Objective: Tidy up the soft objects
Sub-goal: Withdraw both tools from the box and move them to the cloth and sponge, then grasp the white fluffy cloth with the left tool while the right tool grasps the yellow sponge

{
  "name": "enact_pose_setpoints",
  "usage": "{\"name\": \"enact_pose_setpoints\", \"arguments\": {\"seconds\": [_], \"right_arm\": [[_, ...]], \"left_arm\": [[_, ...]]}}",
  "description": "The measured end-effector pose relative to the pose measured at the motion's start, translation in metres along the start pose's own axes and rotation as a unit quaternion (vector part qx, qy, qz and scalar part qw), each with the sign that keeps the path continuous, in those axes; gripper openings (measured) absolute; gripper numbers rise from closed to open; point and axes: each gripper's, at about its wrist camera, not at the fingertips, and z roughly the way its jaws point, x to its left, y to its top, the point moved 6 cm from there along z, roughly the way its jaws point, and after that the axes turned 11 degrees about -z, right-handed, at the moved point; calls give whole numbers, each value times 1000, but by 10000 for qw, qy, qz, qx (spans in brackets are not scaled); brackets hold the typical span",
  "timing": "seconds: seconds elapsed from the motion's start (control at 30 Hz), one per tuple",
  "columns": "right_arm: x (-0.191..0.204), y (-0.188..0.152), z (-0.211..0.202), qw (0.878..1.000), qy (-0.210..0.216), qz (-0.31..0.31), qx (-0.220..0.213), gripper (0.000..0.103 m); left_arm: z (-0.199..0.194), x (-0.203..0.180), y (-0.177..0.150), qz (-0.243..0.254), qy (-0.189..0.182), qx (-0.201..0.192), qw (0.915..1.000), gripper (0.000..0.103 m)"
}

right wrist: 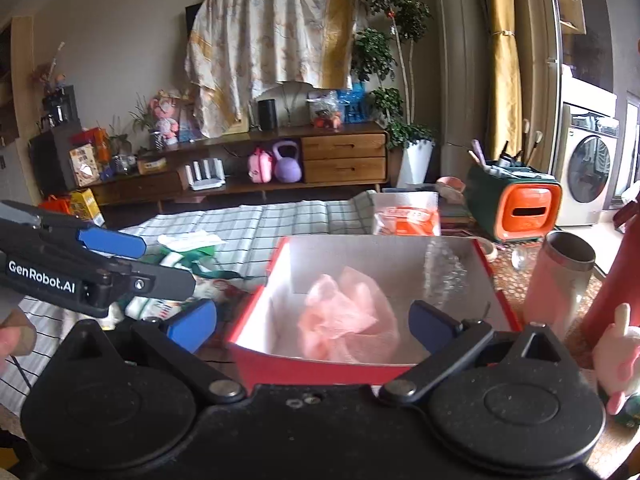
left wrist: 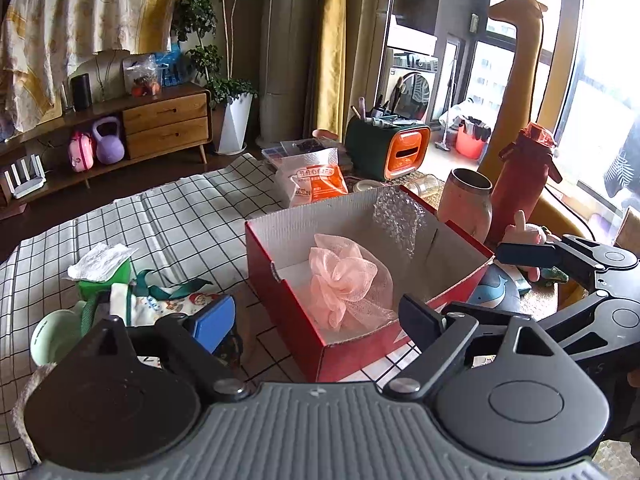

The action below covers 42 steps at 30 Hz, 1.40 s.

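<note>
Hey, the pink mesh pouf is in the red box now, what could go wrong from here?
1. The pink mesh pouf bulges near the red box's front rim, so it might snag on a passing gripper.
2. The bubble wrap leans loosely on the box's far wall and could tip out if bumped.
3. The open steel tumbler and red bottle stand close beside the box; the right gripper might knock them.
</note>
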Motion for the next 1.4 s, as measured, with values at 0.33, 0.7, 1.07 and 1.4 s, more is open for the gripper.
{"name": "enact_pose_setpoints", "arguments": {"seconds": [0.33,0.7,1.07,1.4], "right_arm": [[69,4,-7,9982,543,-6,-236,103],[137,-1,11,9960,874,-169,-67,103],[240,-17,52,9845,1420,-951,387,101],[291,-33,101,9760,1613,-1201,830,88]], "left_arm": [[-58,72,-23,-416,150,-279,9986,99],[-86,178,-39,-1219,773,-601,9877,103],[-65,252,-73,-1808,1127,-479,9759,103],[-27,284,-95,-2126,1272,-248,9685,103]]}}
